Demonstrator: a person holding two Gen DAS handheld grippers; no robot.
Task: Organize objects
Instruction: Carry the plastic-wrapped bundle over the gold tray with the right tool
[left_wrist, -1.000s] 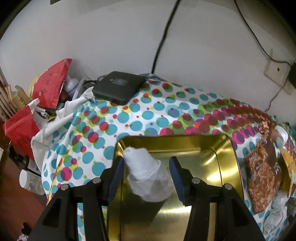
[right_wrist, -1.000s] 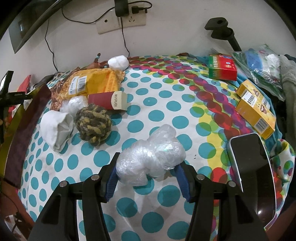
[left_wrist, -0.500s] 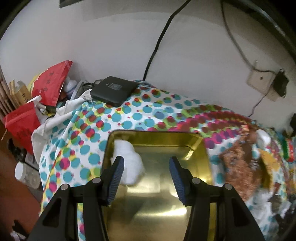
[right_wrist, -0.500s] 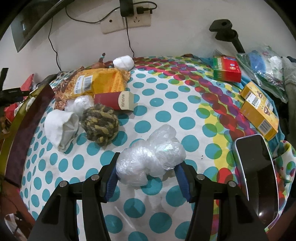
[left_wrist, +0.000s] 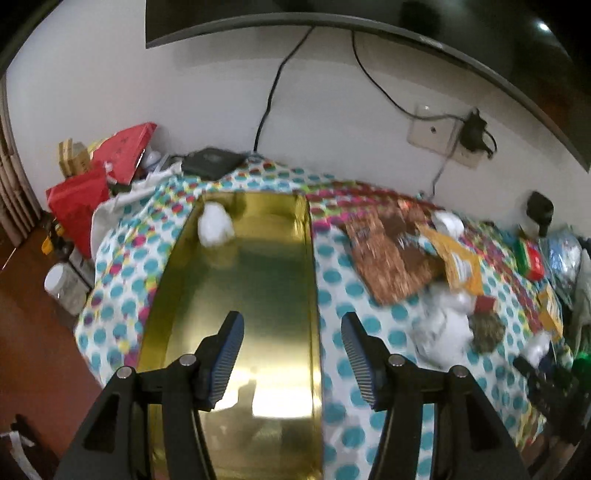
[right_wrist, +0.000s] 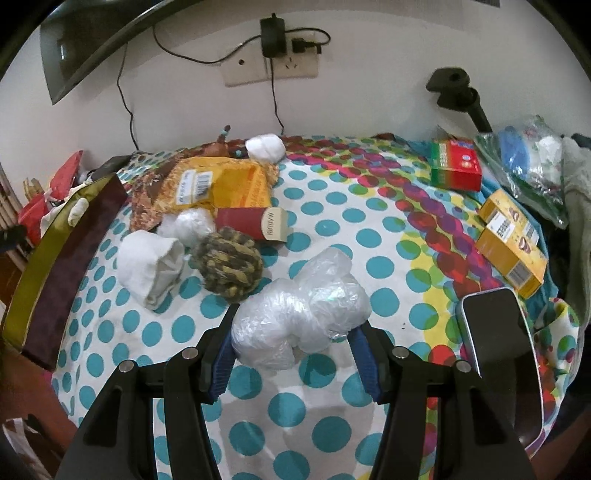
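Observation:
A gold tin tray (left_wrist: 258, 295) lies on the dotted tablecloth; a white rolled cloth (left_wrist: 215, 226) sits in its far left corner. My left gripper (left_wrist: 291, 354) is open and empty, raised above the tray's near end. My right gripper (right_wrist: 295, 354) is shut on a crumpled clear plastic bundle (right_wrist: 301, 312), held just above the cloth. In the right wrist view, a white cloth roll (right_wrist: 149, 264), a brown-yellow rope ball (right_wrist: 229, 266), a small plastic ball (right_wrist: 192, 227), a red tube (right_wrist: 251, 223) and a yellow packet (right_wrist: 221, 184) lie left of centre. The tray's side (right_wrist: 62, 258) shows at the left.
A phone (right_wrist: 495, 332) lies at the right edge, with yellow boxes (right_wrist: 511, 243), a red-green box (right_wrist: 456, 170) and a plastic bag (right_wrist: 528, 162) behind it. A black box (left_wrist: 212, 162) and red bags (left_wrist: 96, 184) stand beyond the tray. Brown packets (left_wrist: 388, 251) lie right of the tray.
My left gripper let go of the white cloth, left it in the tray's far corner, and pulled back and up. My right gripper keeps its hold on the plastic bundle, slightly shifted.

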